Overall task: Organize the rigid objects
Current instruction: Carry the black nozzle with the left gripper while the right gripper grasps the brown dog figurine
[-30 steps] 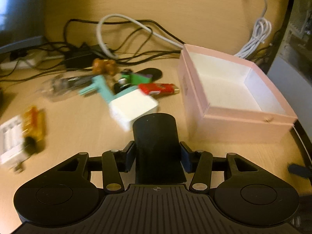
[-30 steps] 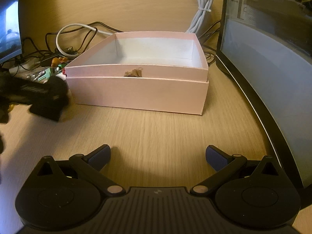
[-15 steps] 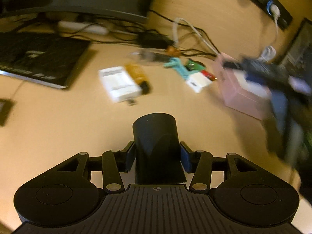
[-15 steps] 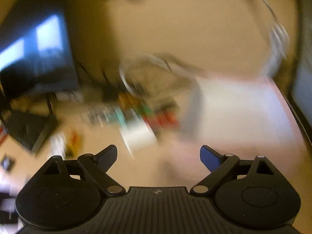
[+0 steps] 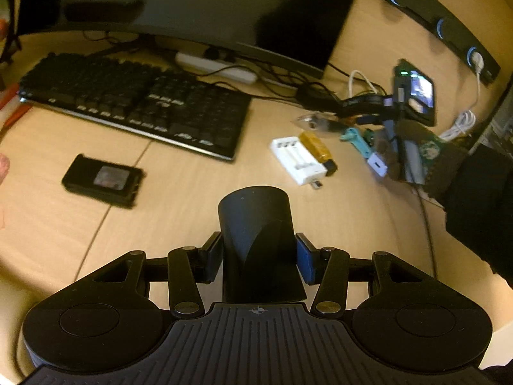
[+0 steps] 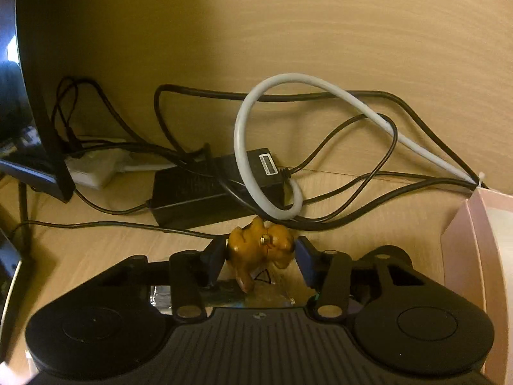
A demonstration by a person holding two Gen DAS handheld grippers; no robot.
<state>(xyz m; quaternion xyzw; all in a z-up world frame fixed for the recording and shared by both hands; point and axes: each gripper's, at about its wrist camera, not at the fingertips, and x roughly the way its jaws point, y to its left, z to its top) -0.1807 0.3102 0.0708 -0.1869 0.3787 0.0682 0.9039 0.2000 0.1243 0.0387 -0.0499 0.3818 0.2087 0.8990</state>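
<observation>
Right gripper [image 6: 261, 258] fingers nearly closed around toy bear [image 6: 260, 250], box [image 6: 474, 256] just right. Bear: small, hard, glossy, probably slippery; pinch its body. Left gripper [image 5: 256, 258] clamps black cylinder [image 5: 255, 234].

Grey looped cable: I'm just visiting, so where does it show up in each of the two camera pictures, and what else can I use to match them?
Left wrist view: the grey looped cable is small, at the upper right, beside the far edge of the desk.
Right wrist view: the cable is large and central, just beyond the brown figurine in the right hand-held gripper.
Shared landmark: the black power brick, which sits beside the loop.
</observation>
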